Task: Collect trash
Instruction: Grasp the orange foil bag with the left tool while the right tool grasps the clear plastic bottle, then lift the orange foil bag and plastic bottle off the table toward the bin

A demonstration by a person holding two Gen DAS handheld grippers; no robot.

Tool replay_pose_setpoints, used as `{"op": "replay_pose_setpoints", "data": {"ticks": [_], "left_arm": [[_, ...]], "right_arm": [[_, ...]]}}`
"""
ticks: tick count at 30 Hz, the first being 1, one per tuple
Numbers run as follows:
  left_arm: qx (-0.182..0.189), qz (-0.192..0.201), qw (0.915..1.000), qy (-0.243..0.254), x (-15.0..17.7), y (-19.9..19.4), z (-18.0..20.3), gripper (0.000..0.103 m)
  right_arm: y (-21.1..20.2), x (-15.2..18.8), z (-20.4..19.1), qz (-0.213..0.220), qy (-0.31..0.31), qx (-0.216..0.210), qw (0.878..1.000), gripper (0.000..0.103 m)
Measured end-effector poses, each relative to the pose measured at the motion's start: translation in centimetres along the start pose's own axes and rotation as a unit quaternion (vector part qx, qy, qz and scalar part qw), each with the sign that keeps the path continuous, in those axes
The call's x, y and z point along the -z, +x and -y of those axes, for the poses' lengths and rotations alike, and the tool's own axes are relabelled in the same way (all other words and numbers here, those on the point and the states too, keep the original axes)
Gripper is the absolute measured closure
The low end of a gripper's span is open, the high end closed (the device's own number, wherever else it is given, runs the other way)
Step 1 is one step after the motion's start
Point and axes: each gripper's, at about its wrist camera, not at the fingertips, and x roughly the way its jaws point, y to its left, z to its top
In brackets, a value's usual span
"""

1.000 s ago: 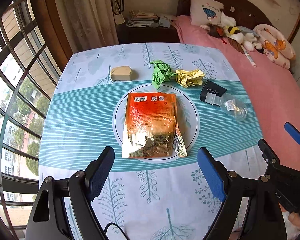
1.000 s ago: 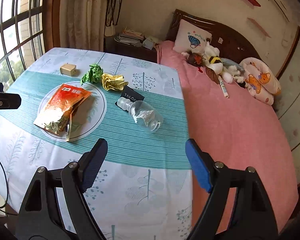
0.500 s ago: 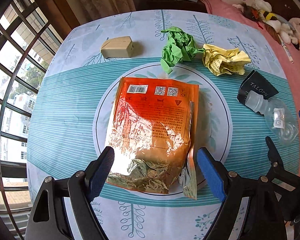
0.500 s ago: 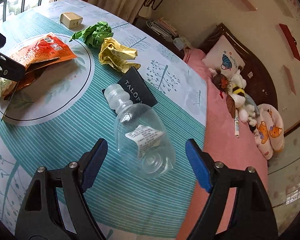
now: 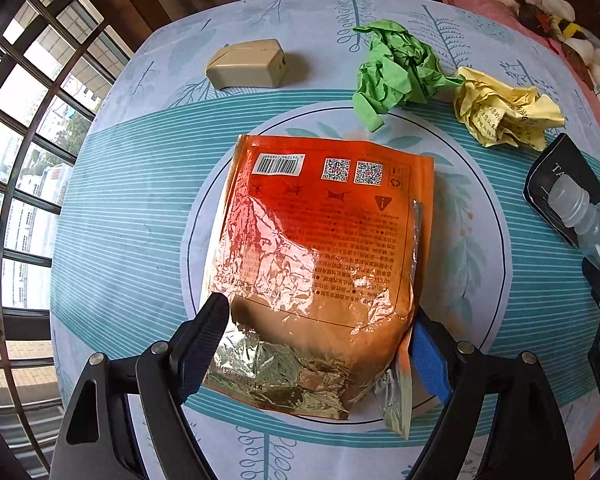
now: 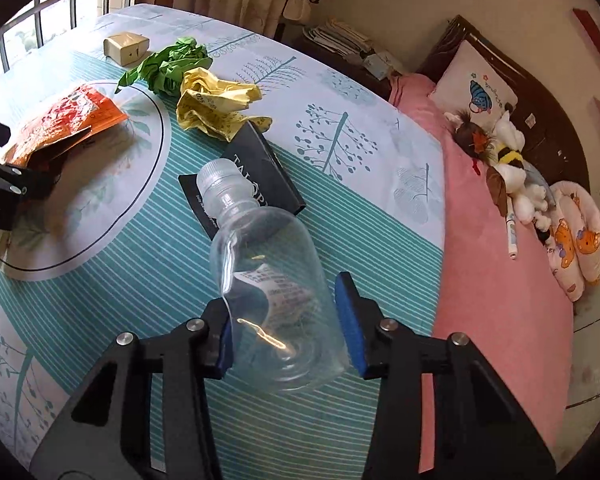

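An orange foil pouch lies in the tablecloth's printed circle. My left gripper stands open over its lower end, one finger at each side edge. A clear plastic bottle lies on its side, its neck on a black box. My right gripper is closing on the bottle's body, and both blue pads touch its sides. Crumpled green paper and crumpled yellow paper lie beyond the pouch.
A small beige box sits at the table's far left. A barred window runs along the left side. A pink bed with plush toys and a pillow borders the table's right edge. A nightstand with papers stands behind.
Both grippers came down toward the table. The left one now straddles the pouch's lower end. The right one's jaws narrowed from wide open onto the bottle.
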Motion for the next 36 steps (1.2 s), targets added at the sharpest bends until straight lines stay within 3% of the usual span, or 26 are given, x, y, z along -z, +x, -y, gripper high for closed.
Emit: {"op": "replay_pose_setpoints", "data": {"ticks": [5,8,11,14,21,25,36], "left_arm": [[0.015,-0.007,0.9997,-0.017,-0.7,0.2,-1.0,0.019],[0.041,-0.013,0.9986,-0.029,-1.2,0.4,-1.6,0.030],[0.040,-0.011,0.9986,-0.031,-1.5,0.1,-2.0,0.041],[0.044,-0.009,0.9982,-0.040,-1.4,-0.1,-2.7,0.060],[0.047,-0.004,0.9978,-0.046,-1.2,-1.0,-4.1,0.091],[0.056,0.013,0.9976,-0.038,-0.1,-2.8,-4.4,0.093],[0.078,0.076,0.9941,0.007,5.7,-11.0,-5.9,0.093]], "right_arm": [[0.1,0.2,3.6,-0.019,0.064,-0.054,0.996,0.064],[-0.2,0.5,5.2,-0.025,0.100,-0.081,0.991,0.064],[-0.7,0.8,6.4,-0.027,0.128,-0.104,0.986,0.064],[-1.1,1.1,7.5,-0.027,0.150,-0.121,0.981,0.064],[-3.3,2.6,7.7,-0.024,0.182,-0.148,0.972,0.065],[-6.5,4.8,5.4,-0.021,0.196,-0.154,0.968,0.068],[-11.7,6.0,2.0,-0.013,0.221,-0.173,0.960,0.068]]}}
